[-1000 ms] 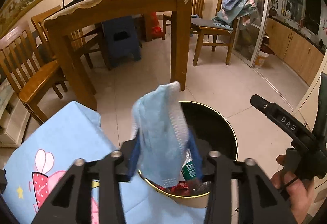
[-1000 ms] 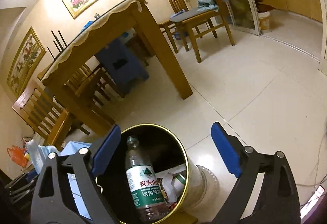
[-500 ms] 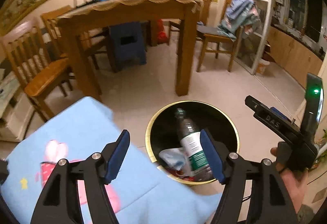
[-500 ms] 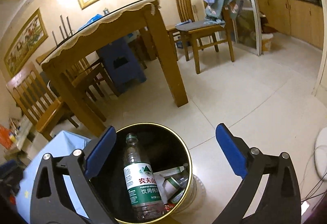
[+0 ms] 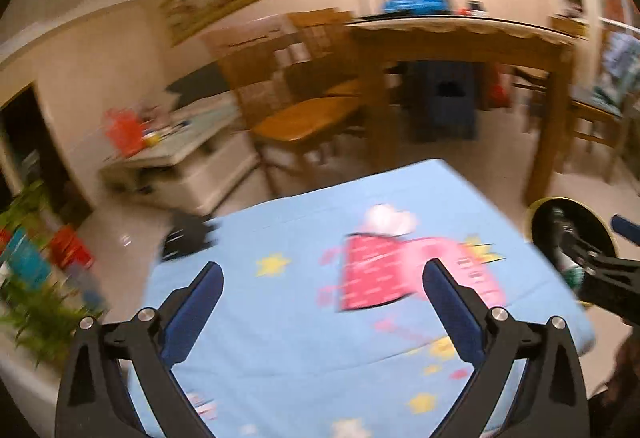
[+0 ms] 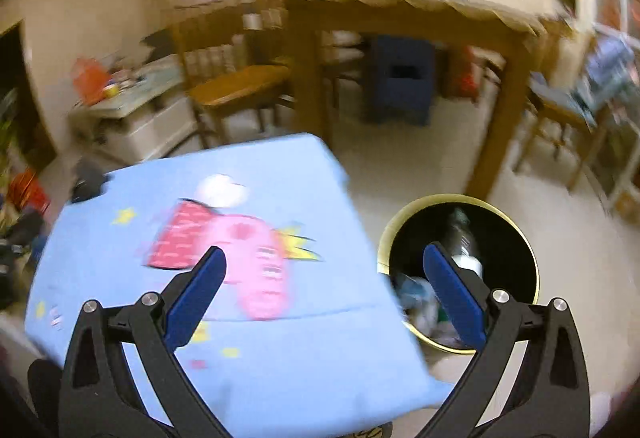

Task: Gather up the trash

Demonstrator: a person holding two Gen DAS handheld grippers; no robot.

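Observation:
A gold-rimmed black trash bin point(image 6: 440, 197) stands on the floor beside a low table under a light blue cartoon cloth point(image 6: 280, 358). Inside the bin lie a clear plastic bottle point(image 6: 460, 226) and a crumpled pale blue mask point(image 6: 412, 290). My right gripper point(image 6: 325, 250) is open and empty, straddling the cloth's right edge and the bin. My left gripper point(image 5: 323, 266) hangs over the cloth point(image 5: 320, 350) with its jaws opening and nothing between them. In the left wrist view the bin point(image 5: 534, 212) sits at the far right, partly behind the right gripper's black frame. Both views are motion-blurred.
Behind stand a wooden dining table point(image 5: 460, 30), wooden chairs point(image 5: 304, 122) and a dark blue stool point(image 5: 444, 106). A white low cabinet point(image 5: 180, 166) with clutter lines the left wall. Green plants point(image 5: 32, 302) are at the near left. A black object point(image 5: 188, 238) lies at the cloth's far-left corner.
The blue mask left my left gripper and now lies in the bin. Both grippers swung left from above the bin to over the blue cloth, and the left jaws spread wider.

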